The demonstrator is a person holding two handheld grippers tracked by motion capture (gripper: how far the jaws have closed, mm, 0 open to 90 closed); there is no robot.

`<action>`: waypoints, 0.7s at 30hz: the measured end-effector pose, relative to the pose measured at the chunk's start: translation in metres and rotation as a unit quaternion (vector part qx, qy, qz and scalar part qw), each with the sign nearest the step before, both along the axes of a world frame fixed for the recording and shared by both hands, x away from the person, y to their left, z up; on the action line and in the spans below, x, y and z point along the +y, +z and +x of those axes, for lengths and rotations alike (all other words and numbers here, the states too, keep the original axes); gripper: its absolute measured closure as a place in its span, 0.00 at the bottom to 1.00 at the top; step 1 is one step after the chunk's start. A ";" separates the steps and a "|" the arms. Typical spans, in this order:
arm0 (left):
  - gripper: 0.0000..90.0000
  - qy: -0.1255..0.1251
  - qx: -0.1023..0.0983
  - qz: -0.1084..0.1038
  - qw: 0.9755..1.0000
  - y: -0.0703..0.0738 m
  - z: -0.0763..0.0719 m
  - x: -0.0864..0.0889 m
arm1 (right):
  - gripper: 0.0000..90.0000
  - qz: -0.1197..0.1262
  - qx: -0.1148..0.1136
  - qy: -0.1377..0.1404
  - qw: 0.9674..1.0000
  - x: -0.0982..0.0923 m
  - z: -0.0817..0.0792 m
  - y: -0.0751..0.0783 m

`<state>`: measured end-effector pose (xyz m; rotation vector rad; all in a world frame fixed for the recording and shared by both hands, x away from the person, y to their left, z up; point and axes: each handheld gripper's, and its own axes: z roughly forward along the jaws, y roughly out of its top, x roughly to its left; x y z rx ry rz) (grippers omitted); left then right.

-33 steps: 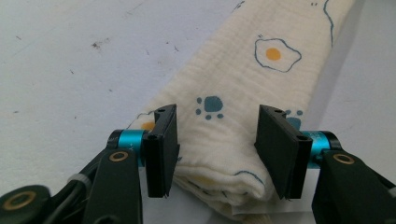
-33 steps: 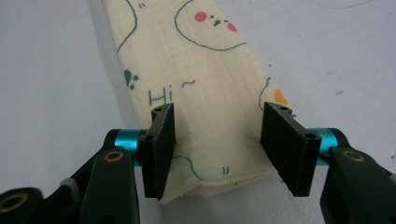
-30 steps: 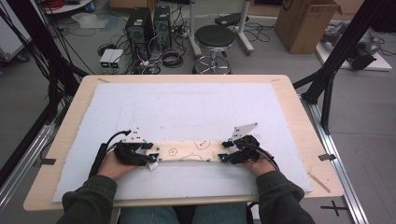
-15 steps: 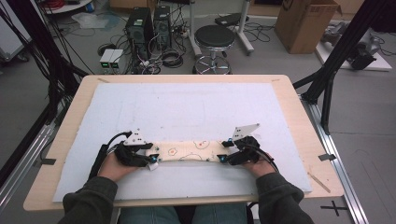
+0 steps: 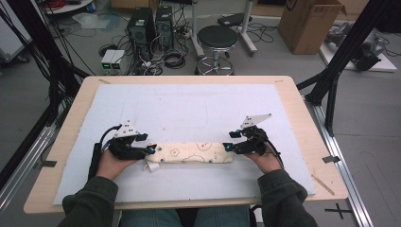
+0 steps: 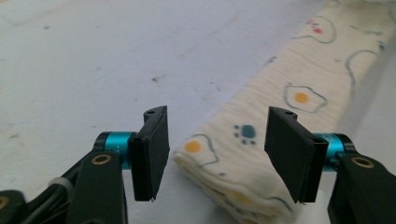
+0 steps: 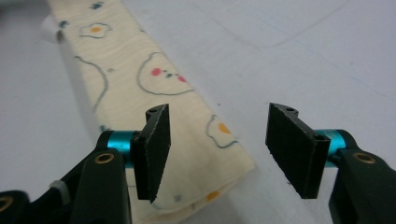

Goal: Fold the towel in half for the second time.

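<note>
Jaws apart, both grippers: left gripper point(image 6: 217, 156) just opening; folded cloth point(image 5: 191, 152) end btwn each, unclamped.

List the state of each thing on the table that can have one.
Cloth: folded into a long strip, lying flat on the white mat.
Left gripper: open, jaws just opening, cloth end between them, unpressed.
Right gripper: open, at the cloth's other end.

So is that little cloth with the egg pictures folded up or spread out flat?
Folded. The egg-print cloth lies as a narrow strip on the white mat, and the left gripper view shows stacked layers at its end.
</note>
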<state>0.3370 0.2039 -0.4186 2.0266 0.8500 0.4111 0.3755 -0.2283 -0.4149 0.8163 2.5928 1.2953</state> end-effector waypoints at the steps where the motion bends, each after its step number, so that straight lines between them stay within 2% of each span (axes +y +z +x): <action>1: 0.48 0.016 0.003 0.008 1.000 -0.001 0.003 0.001 | 0.45 -0.001 0.004 -0.005 1.000 0.000 0.002 -0.002; 4: 0.52 0.034 0.010 0.007 0.999 -0.004 0.009 0.002 | 0.46 0.001 0.025 -0.025 0.999 -0.001 0.010 -0.007; 5: 0.53 0.036 0.013 0.007 0.999 -0.005 0.010 0.001 | 0.45 0.002 0.026 -0.024 0.999 -0.002 0.011 -0.008; 9: 0.55 0.027 0.037 0.010 0.999 -0.011 0.014 -0.001 | 0.46 0.004 0.039 -0.033 0.999 -0.001 0.014 -0.012; 11: 0.56 0.021 0.048 0.007 0.999 -0.013 0.016 -0.001 | 0.51 0.001 0.046 -0.034 0.998 -0.001 0.014 -0.016; 14: 0.58 0.018 0.055 0.006 0.998 -0.015 0.016 -0.002 | 0.55 -0.005 0.057 -0.032 0.998 -0.001 0.014 -0.021; 18: 0.64 0.009 0.068 0.019 0.997 -0.018 0.015 -0.005 | 0.62 -0.019 0.063 -0.026 0.997 0.001 0.013 -0.023; 21: 0.69 0.008 0.072 0.018 0.997 -0.020 0.015 -0.006 | 0.65 -0.019 0.066 -0.024 0.997 0.002 0.012 -0.025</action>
